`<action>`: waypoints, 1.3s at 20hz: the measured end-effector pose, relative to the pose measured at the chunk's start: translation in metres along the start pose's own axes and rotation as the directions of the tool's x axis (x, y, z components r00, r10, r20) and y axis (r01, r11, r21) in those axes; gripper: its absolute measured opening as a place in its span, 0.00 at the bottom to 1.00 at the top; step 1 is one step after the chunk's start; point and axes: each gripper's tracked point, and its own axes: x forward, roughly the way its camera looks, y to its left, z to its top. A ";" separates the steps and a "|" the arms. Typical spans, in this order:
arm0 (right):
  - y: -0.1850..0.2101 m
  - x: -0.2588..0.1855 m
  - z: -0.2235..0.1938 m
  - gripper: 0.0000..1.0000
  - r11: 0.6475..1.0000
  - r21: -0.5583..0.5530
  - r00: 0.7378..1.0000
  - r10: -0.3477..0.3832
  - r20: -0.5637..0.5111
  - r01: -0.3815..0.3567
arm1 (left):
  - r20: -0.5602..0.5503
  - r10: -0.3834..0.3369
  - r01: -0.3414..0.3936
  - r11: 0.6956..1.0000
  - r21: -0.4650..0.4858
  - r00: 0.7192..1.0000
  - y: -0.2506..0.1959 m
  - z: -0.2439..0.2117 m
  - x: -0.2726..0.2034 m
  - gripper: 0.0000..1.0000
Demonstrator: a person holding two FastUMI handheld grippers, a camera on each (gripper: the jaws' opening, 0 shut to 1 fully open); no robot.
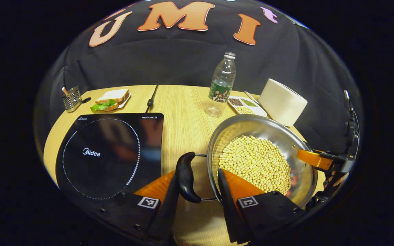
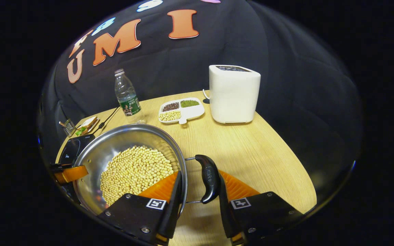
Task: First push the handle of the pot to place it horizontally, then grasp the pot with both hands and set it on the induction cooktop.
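1. While the steel pot (image 1: 262, 153) sits on the wooden surface (image 1: 183, 119) just right of the induction cooktop (image 1: 109, 153), both claws are in at its side handles, one on each side.
2. Left claw (image 1: 200, 181): open, fingers straddling the black loop handle (image 1: 186, 177). One finger lies just outside the grip; the other reaches past the rim over the beans. I can't see both fingers pressing, so I call it not yet clamped.
3. Right claw (image 2: 198, 186): same picture on the far side. Its handle (image 2: 209, 177) stands in the gap, one finger touching or nearly touching the grip, the other beside the rim. Open, holding nothing for certain.
4. Both handles look level with the rim, so the pushing step seems done and the two-handed grasp is the step in hand.
5. Handling: the pot is rigid and shiny, and it carries a deep load of soybeans (image 1: 255, 162), so expect real weight. The beans are loose and will roll toward any low side; a tilt could spill them.
6. Where to take hold: on the black grips, not the thin wire stems or the slick rim. Close both claws squarely across the grips and lift evenly.
7. A water bottle (image 1: 221, 85) and a divided dish of beans (image 1: 246, 106) stand behind the pot, a white toaster (image 2: 234, 94) farther back; the path left to the cooktop looks open.
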 end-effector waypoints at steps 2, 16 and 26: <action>0.002 -0.001 -0.001 0.53 1.000 0.017 1.000 -0.006 -0.006 0.006 | -0.002 0.015 -0.015 1.000 0.015 1.000 0.000 0.002 0.003 0.63; 0.044 -0.049 0.042 0.50 0.997 0.077 0.998 0.027 0.053 -0.031 | 0.062 0.030 -0.031 0.999 0.010 0.998 0.024 0.053 -0.052 0.55; 0.146 -0.079 0.079 0.50 0.996 0.012 0.991 0.089 0.098 -0.090 | 0.125 0.073 -0.066 0.996 -0.056 0.989 0.115 0.091 -0.102 0.54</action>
